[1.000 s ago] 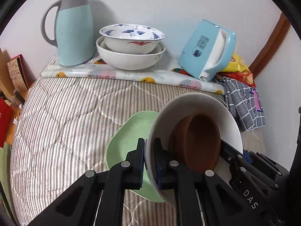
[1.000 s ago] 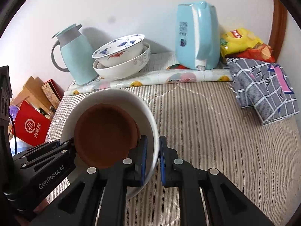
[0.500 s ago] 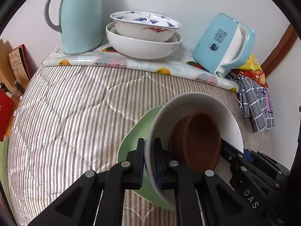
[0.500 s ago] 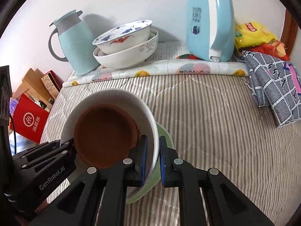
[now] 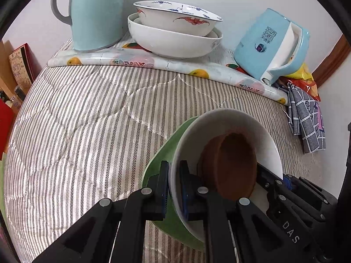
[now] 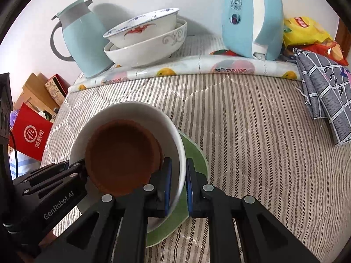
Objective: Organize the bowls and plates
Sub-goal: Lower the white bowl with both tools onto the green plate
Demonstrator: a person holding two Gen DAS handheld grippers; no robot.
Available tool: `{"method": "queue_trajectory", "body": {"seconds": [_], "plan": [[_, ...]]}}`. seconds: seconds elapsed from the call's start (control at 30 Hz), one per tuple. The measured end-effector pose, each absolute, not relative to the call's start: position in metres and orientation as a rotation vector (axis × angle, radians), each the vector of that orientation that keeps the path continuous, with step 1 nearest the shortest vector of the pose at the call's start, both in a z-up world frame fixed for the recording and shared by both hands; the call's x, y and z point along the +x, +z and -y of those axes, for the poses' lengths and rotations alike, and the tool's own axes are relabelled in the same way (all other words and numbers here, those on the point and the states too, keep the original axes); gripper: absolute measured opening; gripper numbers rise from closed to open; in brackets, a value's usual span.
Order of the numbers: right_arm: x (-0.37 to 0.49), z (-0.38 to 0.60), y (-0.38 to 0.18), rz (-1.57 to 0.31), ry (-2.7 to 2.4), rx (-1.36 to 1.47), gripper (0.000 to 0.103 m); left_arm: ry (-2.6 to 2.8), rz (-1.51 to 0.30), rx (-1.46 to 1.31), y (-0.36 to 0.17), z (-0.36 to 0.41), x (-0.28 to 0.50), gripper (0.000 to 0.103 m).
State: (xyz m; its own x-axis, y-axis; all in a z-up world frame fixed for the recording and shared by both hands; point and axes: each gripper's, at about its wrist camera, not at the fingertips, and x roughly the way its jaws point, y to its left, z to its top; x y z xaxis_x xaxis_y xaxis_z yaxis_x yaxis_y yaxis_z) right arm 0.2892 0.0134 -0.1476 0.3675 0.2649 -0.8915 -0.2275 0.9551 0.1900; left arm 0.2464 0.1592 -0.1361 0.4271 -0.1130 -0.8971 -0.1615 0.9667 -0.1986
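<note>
A white bowl (image 5: 232,120) (image 6: 129,111) with a brown bowl (image 5: 230,162) (image 6: 120,151) nested inside hangs just over a green plate (image 5: 160,160) (image 6: 195,153) on the striped cloth. My left gripper (image 5: 174,188) is shut on the white bowl's left rim. On the opposite rim my right gripper (image 6: 177,186) is shut as well. Each gripper shows in the other's view. At the back, a patterned bowl (image 5: 175,19) (image 6: 142,28) sits inside a larger white bowl (image 5: 173,41) (image 6: 147,48).
A pale blue jug (image 5: 96,13) (image 6: 83,41) stands at the back left, a blue kettle (image 5: 274,43) (image 6: 252,17) at the back right. A grey checked cloth (image 6: 324,96) and snack bags (image 6: 307,30) lie right. Boxes (image 6: 30,129) sit beyond the left edge.
Both grippers have come down and forward with the white bowl. The green plate now lies right under it, and the back bowls look nearer.
</note>
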Motion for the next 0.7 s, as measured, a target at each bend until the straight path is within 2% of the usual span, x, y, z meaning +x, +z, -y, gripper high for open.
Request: {"method": "queue_trajectory", "body": {"seconds": [0.7], "plan": [[0.2927, -0.0136, -0.1497, -1.144, 0.339, -0.002, 0.016, 0.029, -1.154, -0.279, -0.1396, -0.1629, 0.2513, 0.014]]}}
